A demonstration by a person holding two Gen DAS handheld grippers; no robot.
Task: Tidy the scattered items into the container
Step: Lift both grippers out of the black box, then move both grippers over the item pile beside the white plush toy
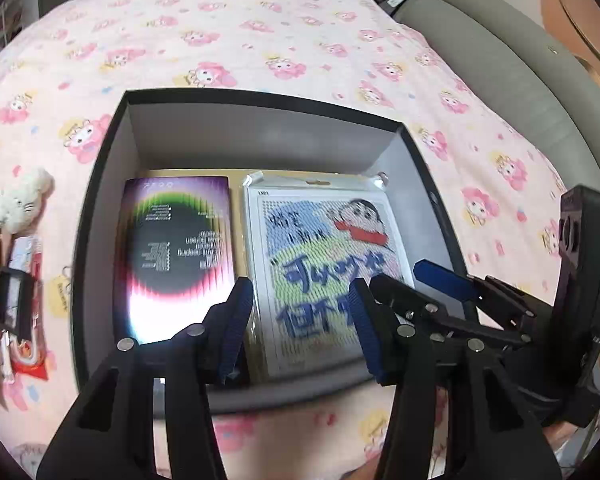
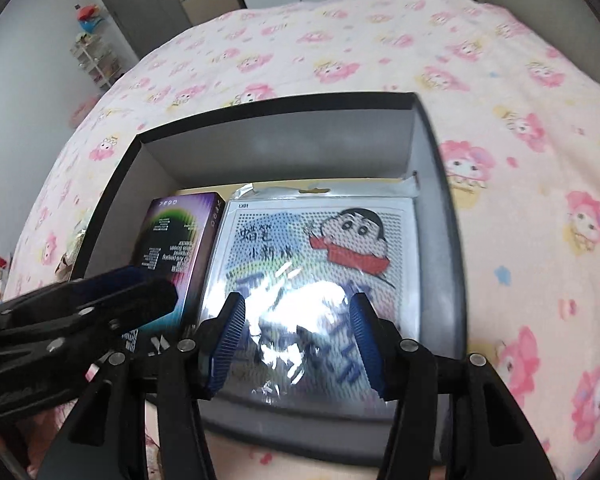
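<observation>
A black box [image 1: 112, 152] with grey inner walls sits on a pink patterned bedspread; it also shows in the right wrist view [image 2: 436, 152]. Inside lie a purple screen-protector package [image 1: 180, 248] [image 2: 172, 240] on the left and a cartoon bead-art kit in a clear bag [image 1: 324, 256] [image 2: 316, 260] on the right. My left gripper [image 1: 298, 328] is open and empty, above the box's near side. My right gripper [image 2: 296, 344] is open and empty over the kit. Scattered on the bed left of the box are a small white plush [image 1: 22, 200] and a red-and-white packet [image 1: 26, 308].
The right gripper's body [image 1: 480, 300] reaches in at the right of the left wrist view. The left gripper's body [image 2: 72, 304] crosses the left of the right wrist view. A grey sofa [image 1: 500, 68] stands beyond the bed. Cabinets and a shelf [image 2: 96, 60] stand behind.
</observation>
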